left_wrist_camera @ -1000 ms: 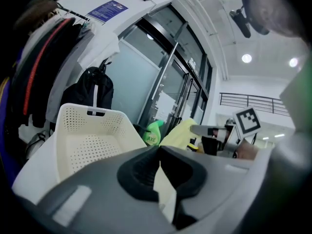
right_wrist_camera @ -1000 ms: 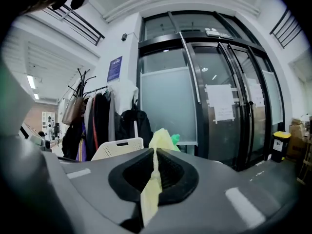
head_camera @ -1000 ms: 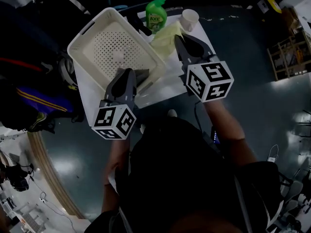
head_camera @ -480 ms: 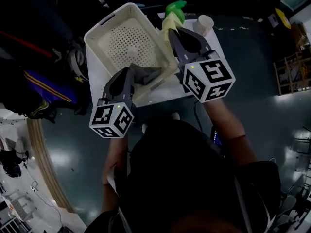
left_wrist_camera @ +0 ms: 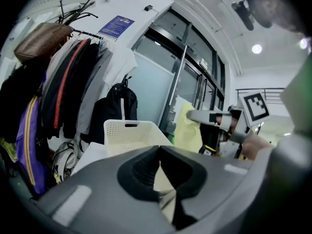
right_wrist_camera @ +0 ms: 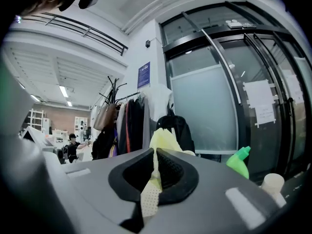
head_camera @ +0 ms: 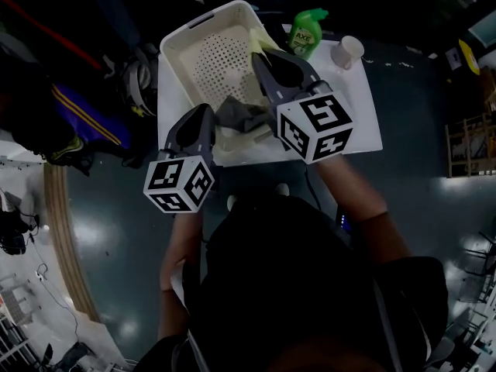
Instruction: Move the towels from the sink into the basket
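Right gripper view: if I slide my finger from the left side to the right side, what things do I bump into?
coats on a rack → yellow towel pinched in the jaws → green bottle → white cup

You have one yellow towel (right_wrist_camera: 164,141) and one grey towel (head_camera: 240,115), two in all. You can also count one basket (head_camera: 203,72), one green bottle (head_camera: 306,33) and one cup (head_camera: 349,50).

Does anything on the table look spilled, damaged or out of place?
Nothing stands out. The green bottle and the cup stand upright, the basket looks intact, and nothing is spilled. The left gripper is shut on a grey towel, the right gripper on a yellow towel.
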Available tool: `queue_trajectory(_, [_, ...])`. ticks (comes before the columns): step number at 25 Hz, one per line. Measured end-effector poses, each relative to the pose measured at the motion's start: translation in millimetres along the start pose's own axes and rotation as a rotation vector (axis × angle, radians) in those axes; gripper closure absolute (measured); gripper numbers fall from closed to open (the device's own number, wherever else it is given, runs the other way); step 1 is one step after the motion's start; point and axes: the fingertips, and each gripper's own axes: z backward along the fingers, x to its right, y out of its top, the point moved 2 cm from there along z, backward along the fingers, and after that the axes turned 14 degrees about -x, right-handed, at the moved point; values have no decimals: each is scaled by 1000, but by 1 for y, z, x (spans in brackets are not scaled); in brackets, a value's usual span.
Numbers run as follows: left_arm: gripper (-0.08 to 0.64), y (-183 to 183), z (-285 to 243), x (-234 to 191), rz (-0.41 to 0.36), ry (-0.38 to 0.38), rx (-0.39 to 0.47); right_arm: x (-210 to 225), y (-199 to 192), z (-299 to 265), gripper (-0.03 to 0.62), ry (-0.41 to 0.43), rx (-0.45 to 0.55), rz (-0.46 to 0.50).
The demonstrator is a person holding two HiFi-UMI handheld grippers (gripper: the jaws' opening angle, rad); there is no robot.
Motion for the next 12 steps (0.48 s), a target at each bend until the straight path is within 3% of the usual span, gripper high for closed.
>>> queue_trajectory(12, [552, -4, 4, -24, 25, 82, -9, -41, -41, -58, 588, 129, -122, 26])
